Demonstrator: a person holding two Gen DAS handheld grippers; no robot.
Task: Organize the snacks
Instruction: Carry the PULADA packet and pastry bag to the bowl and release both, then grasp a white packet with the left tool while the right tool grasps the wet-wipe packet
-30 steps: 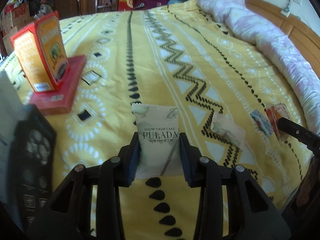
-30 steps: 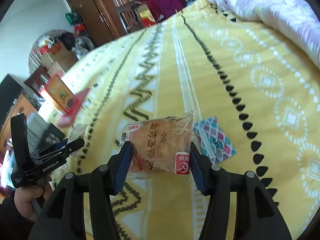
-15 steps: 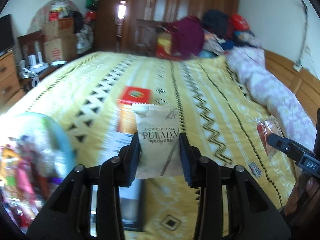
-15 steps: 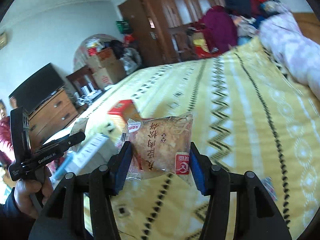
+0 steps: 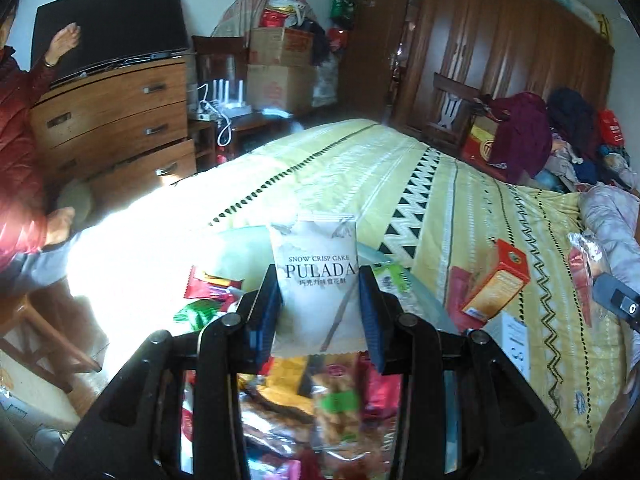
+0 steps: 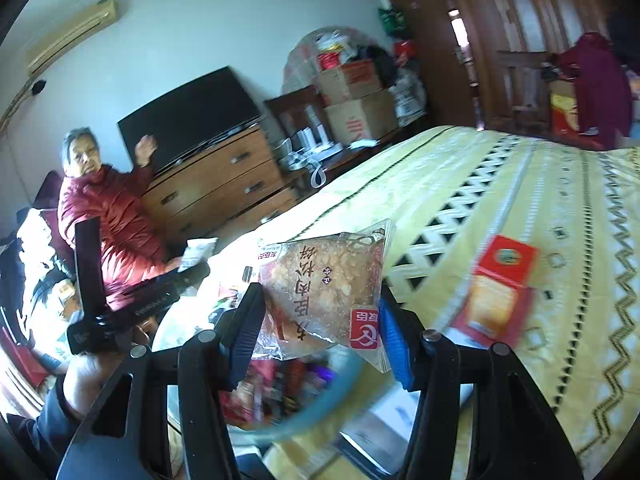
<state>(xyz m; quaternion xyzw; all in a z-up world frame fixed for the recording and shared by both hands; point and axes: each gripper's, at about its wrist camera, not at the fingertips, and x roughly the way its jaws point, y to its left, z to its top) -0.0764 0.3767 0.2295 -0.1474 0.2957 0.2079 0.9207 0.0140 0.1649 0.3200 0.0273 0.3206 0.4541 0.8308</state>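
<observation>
A: What did the left gripper (image 5: 319, 312) hold nearest the lens?
B: Its blue pads pinched a white snow crisp cake packet (image 5: 317, 280) by both side edges, upright, label facing the camera. Directly below lay a pile of mixed snack packets (image 5: 320, 400) inside a pale blue-green bowl (image 5: 424, 300), whose rim showed just beside the right pad.

A: And the right gripper (image 6: 316, 320)?
B: Its pads were pressed on a clear-wrapped meat floss cake (image 6: 324, 292), tilted slightly, above the blurred rim of the same bowl (image 6: 344, 384), which held dark and red wrappers.

A: What lay farther out?
B: On the yellow patterned bedspread (image 5: 460, 200), an orange box (image 5: 498, 280) stood tilted on a red box lid (image 5: 456, 288) just right of the bowl; in the right wrist view the pair appeared blurred (image 6: 500, 292). At the far right edge of the left wrist view, the other gripper's tip (image 5: 616, 304) and its packet showed.

A: And beyond the bed?
B: A wooden chest of drawers (image 5: 120, 120) carrying a dark television (image 5: 108, 28), stacked cardboard cartons (image 5: 280, 64), a brown wardrobe (image 5: 500, 60), and a seated person in a red jacket (image 6: 108, 216) with one hand raised.
</observation>
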